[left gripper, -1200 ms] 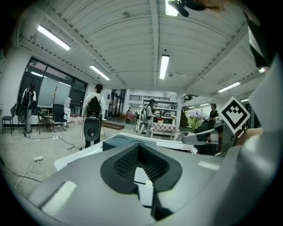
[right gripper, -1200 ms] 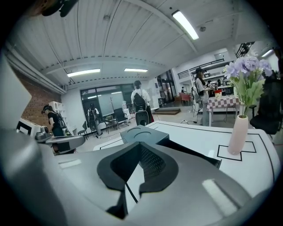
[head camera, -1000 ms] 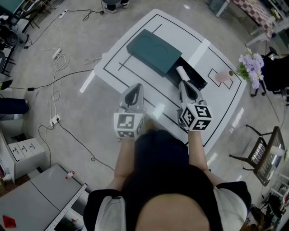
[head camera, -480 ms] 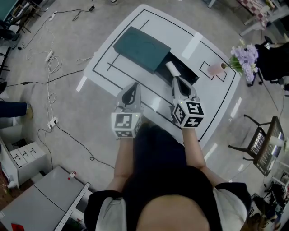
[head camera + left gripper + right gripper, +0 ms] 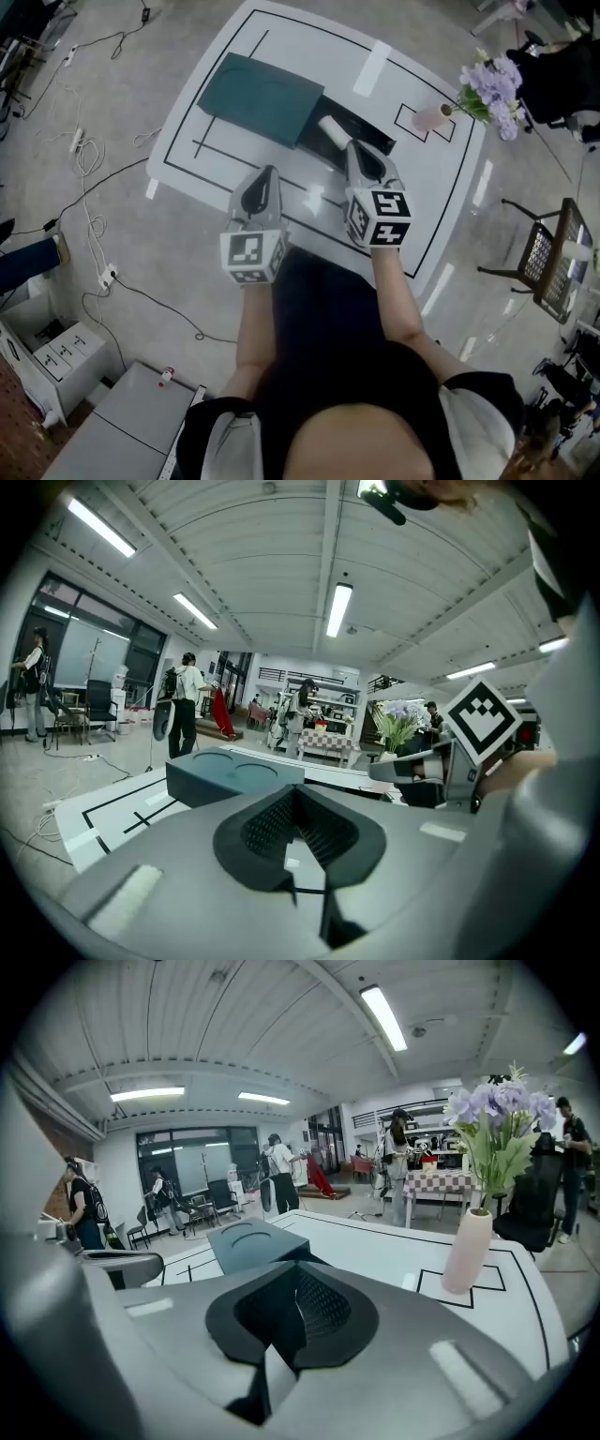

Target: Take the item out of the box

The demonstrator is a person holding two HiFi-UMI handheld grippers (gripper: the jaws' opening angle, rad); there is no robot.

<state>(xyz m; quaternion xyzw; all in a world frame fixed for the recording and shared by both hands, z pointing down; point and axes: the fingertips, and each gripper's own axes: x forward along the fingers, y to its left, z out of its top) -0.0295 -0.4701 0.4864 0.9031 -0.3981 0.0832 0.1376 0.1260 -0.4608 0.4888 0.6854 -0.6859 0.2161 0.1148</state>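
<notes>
On the white table [image 5: 422, 216] a dark teal lid [image 5: 261, 97] lies beside an open black box [image 5: 373, 142]. A white oblong item [image 5: 330, 128] rests at the box's near-left end. My right gripper [image 5: 353, 148] is shut and empty, its tip just short of that item. The left gripper [image 5: 266, 172] is also shut and empty, over the table's front edge below the lid. The left gripper view shows its closed jaws [image 5: 293, 799], the lid [image 5: 230, 775] and the right gripper [image 5: 412, 767]. In the right gripper view, the closed jaws [image 5: 298, 1277] hide the box and the lid [image 5: 253, 1241] lies beyond.
A pink vase [image 5: 433, 117] with purple flowers [image 5: 487, 89] stands at the table's far right, also in the right gripper view as the vase [image 5: 469, 1249]. A chair [image 5: 542, 281] stands right of the table. Cables [image 5: 89, 234] trail on the floor at left. People stand far off.
Both grippers have edged forward and slightly down over the table's near side. Both have stayed shut and empty. The box, lid and item have not moved on the table.
</notes>
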